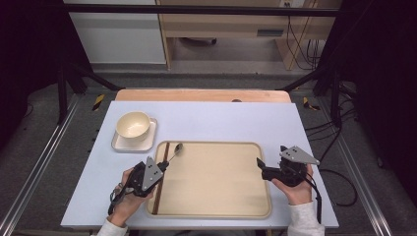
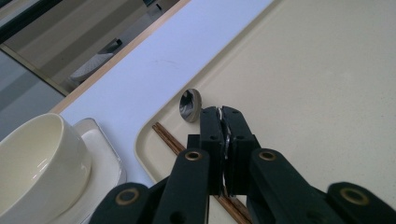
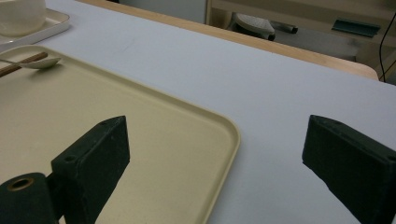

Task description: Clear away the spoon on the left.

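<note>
My left fingers (image 2: 220,112) pinch the spoon (image 2: 190,105) handle at the tray's (image 1: 216,214) upper left; my right fingers (image 3: 224,163) gape.

A round cream ceramic bowl (image 1: 133,125) stands upright on a small pale rectangular dish (image 1: 148,141) near the far left part of the bench (image 1: 221,120), whose top is pale blue-grey with a light wooden edge along its far side. A pair of dark brown wooden chopsticks (image 1: 162,179) lies straight along the left inner side of the large beige plastic tray (image 1: 221,182), running from its far edge toward the near one. The bowl and dish sit just beyond the tray's far left corner, apart from it. Black cables (image 1: 339,172) trail over the grey floor to the right of the bench.
</note>
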A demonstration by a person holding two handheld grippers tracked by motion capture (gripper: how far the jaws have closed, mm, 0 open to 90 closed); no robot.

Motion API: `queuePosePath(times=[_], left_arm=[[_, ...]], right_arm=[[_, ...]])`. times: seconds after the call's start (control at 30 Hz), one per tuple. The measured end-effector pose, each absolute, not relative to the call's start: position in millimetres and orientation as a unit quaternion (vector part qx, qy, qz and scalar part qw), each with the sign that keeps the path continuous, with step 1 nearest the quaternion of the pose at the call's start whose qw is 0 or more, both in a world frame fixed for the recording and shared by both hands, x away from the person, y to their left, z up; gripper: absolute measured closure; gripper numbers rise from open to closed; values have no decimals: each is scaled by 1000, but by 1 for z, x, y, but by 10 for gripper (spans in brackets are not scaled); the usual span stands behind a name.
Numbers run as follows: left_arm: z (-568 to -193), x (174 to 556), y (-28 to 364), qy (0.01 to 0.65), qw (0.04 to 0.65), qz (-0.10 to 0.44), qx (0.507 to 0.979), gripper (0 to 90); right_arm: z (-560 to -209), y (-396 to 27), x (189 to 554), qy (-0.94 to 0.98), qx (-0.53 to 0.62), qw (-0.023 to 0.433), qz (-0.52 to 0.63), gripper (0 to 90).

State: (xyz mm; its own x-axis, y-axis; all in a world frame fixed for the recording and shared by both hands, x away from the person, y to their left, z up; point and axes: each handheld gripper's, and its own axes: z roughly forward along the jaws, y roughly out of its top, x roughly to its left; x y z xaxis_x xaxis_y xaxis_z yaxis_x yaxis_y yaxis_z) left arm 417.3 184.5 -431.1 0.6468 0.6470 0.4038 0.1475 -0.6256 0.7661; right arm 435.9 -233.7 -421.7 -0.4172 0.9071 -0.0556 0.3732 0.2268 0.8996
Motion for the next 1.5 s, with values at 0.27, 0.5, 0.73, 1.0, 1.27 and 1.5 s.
queuePosePath(times=[0.27, 0.5, 0.73, 1.0, 1.27, 1.5], left_arm=[[-432, 417, 182, 234, 357, 348, 835, 874], [-437, 416, 178, 230, 355, 346, 837, 857], [-438, 416, 176, 226, 352, 347, 839, 843], [-442, 414, 172, 217, 349, 345, 844, 827], [-445, 413, 170, 206, 344, 341, 850, 794], [-449, 412, 168, 198, 344, 337, 853, 755]], right_arm=[[-421, -234, 436, 721, 445, 306, 436, 77], [-421, -234, 436, 721, 444, 306, 435, 76], [-421, -234, 436, 721, 445, 306, 434, 76], [-421, -234, 436, 721, 445, 306, 434, 75], [-421, -234, 436, 722, 445, 305, 434, 75], [-420, -234, 435, 722, 443, 305, 435, 74]])
